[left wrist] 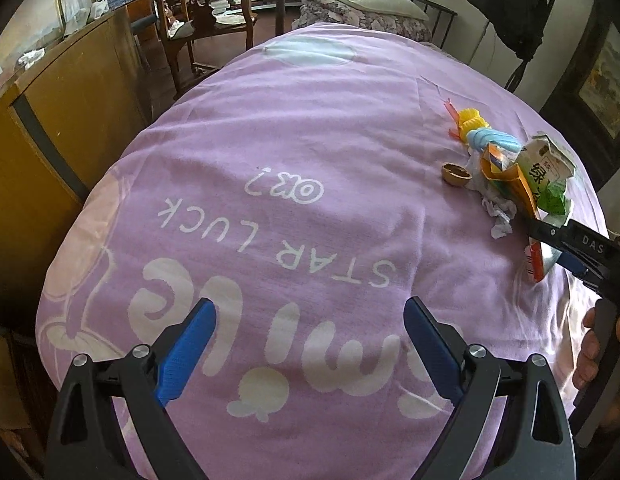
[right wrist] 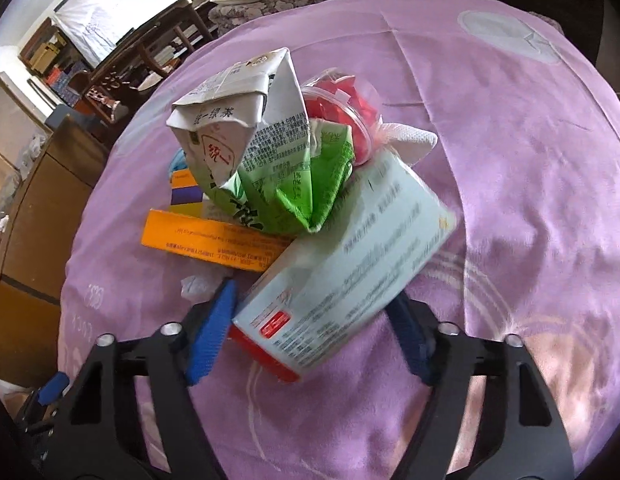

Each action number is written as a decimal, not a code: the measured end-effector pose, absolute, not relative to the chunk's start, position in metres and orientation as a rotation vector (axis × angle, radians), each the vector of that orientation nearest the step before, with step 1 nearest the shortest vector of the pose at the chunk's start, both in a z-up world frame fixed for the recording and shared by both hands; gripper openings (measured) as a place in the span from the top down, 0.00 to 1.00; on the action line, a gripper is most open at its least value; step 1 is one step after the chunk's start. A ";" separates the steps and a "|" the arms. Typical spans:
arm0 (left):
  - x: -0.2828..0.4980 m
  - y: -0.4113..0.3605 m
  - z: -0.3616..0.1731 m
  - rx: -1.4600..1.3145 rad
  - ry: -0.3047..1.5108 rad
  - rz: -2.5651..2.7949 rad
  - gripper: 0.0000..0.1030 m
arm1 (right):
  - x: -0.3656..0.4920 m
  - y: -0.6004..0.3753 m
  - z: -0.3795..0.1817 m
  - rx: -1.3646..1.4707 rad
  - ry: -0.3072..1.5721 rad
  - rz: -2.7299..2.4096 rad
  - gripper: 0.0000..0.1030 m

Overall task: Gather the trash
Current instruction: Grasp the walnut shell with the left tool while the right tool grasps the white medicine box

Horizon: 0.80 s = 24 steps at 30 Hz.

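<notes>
Right gripper [right wrist: 310, 320] straddles the pale box [right wrist: 342, 272] with the red end, its blue pads flanking the near end. Whether they press on it I cannot tell; the left pad looks touching, the right one is hidden behind the box. Left gripper [left wrist: 310, 344] hangs spread and empty over the purple bedspread [left wrist: 289, 152], well away from the pile.

The risk as I see it: that box lies under the crumpled green carton [right wrist: 261, 152] and against the orange box [right wrist: 213, 240]. Lift it fast and the carton could topple, scattering the heap. A pinch this near the end could also let the box swivel.

The count: one pale box, one green carton, one orange box, one red plastic cup [right wrist: 346, 120], one walnut shell [left wrist: 454, 175], at least two tissue wads [left wrist: 500, 216].
</notes>
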<state>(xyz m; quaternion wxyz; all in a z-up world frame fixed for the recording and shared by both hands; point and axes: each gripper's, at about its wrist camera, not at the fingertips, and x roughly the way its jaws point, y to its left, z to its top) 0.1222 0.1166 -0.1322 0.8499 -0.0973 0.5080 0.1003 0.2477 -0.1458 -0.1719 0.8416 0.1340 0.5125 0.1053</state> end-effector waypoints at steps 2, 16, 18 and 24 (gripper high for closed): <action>0.124 0.114 -0.130 -0.202 1.065 0.209 0.10 | 0.242 -0.151 -0.169 0.285 1.069 0.233 0.44; 0.164 0.081 -0.129 -0.110 1.044 0.156 0.10 | 0.188 -0.209 -0.162 0.217 1.081 0.270 0.52; 0.178 0.074 -0.131 -0.095 1.041 0.137 0.10 | 0.182 -0.213 -0.164 0.217 1.096 0.279 0.50; 0.219 0.055 -0.146 -0.055 1.091 0.077 0.10 | 0.180 -0.218 -0.165 0.197 1.087 0.270 0.37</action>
